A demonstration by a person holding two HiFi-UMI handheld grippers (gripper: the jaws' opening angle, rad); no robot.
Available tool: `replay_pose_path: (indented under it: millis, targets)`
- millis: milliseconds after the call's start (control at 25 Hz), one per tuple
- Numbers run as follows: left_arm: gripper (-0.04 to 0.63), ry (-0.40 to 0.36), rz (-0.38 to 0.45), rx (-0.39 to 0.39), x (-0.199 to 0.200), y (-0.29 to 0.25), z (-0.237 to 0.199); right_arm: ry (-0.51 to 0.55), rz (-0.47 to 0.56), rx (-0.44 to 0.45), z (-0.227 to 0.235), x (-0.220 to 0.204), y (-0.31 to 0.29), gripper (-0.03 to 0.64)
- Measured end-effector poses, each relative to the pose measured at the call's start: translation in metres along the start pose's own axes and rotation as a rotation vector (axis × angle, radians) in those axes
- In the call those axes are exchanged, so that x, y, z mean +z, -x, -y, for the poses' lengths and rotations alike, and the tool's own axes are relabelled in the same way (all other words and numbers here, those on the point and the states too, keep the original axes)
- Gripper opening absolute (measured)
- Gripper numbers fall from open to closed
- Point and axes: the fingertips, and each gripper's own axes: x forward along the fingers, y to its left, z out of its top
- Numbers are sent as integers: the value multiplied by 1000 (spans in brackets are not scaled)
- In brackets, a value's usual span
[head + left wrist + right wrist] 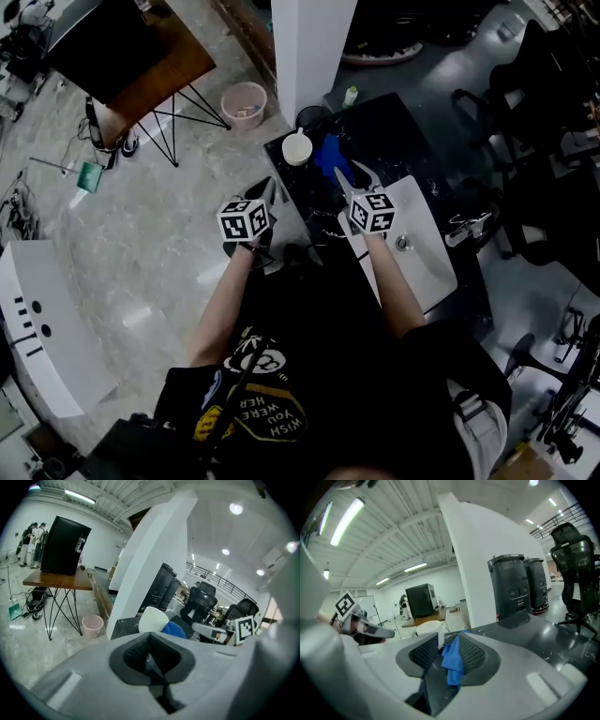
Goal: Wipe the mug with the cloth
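Note:
A white mug stands near the far left corner of the dark table, and a blue cloth lies bunched just to its right. My right gripper reaches over the cloth. In the right gripper view the cloth hangs between the parted jaws of the right gripper, against the right-hand pad, with a gap on the left and the mug behind. My left gripper hovers off the table's left edge. Its jaws are together and empty, pointing at the mug and cloth.
A white pillar rises behind the table, with a pink bin to its left. A wooden table carrying a black box stands further left. A white board lies on the dark table's near side. Black bins and office chairs stand to the right.

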Motion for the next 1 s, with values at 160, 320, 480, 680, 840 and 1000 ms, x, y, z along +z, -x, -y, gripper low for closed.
replay_pose_path:
  millis: [160,320,480,680,840,1000]
  targets:
    - [2,-60,33,-27,-8,22,20,-15,21,-65,-14,-6,42,2]
    - [2,-225,36,-56,-14,43,36,-49,19,-61,-37,-13,50,2]
    - [2,-249,28,-76,-22,50,41,-31,47,-19,-62,-5,48,2]
    - [2,-273,32,-120,-6,53,50,-11,45,-14,-88,6,48,2]
    - [2,-306,37,-161,2,54,63,-4,33,-22,-101,3,55,2]
    - [2,-323,39,-185,4,55,73,-8,25,-29,-107,-1,60,2]
